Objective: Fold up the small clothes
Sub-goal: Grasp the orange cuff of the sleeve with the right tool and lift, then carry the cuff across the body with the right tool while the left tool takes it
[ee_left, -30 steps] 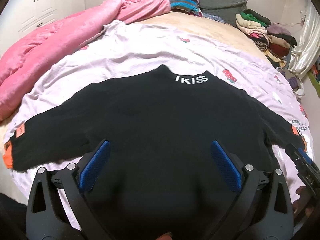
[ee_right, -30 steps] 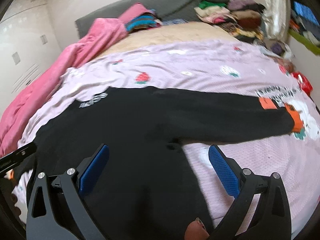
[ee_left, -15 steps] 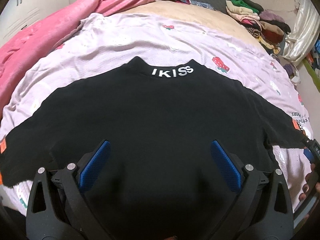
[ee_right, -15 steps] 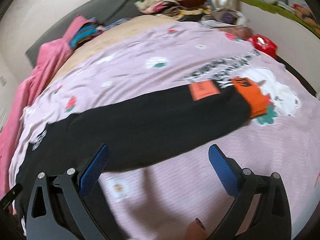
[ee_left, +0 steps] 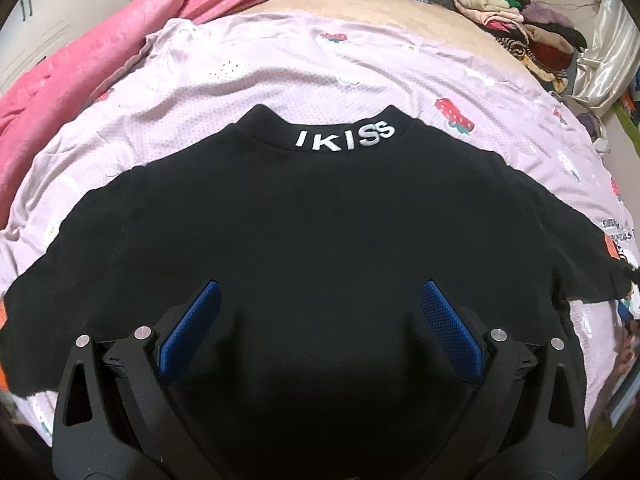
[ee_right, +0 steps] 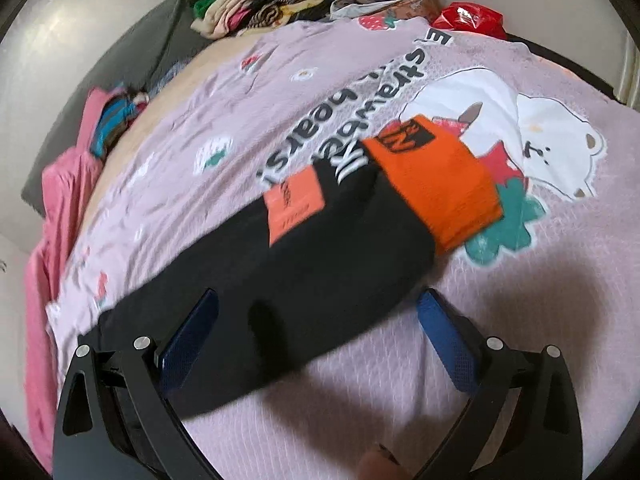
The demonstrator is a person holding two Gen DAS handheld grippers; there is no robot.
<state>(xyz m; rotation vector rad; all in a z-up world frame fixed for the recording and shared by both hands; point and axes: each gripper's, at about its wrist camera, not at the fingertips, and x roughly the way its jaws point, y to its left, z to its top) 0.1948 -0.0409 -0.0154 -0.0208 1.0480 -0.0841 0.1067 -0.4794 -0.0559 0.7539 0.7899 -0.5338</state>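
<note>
A black sweater [ee_left: 312, 220] lies flat on a lilac bedspread [ee_left: 280, 60], collar away from me with white "IKISS" lettering [ee_left: 346, 140]. Both sleeves spread sideways. My left gripper [ee_left: 318, 304] hovers open over the sweater's lower body, nothing between its blue pads [ee_left: 192, 332]. In the right wrist view, the sweater's right sleeve [ee_right: 280, 280] runs diagonally, with an orange patch [ee_right: 294, 204] and an orange cuff [ee_right: 436, 184]. My right gripper [ee_right: 316, 312] is open above the sleeve, short of the cuff, holding nothing.
A pink blanket [ee_left: 100, 40] is bunched along the bed's left side. Stacked clothes [ee_left: 520, 28] sit at the far right corner, seen too as a clothes pile [ee_right: 260, 4]. A red bag [ee_right: 472, 20] lies past the bed edge. A bear print [ee_right: 540, 136] marks the bedspread.
My right gripper has swung right along the sleeve toward the orange cuff, which now looks much closer. My left gripper has moved slightly in over the sweater's middle. Both stayed open.
</note>
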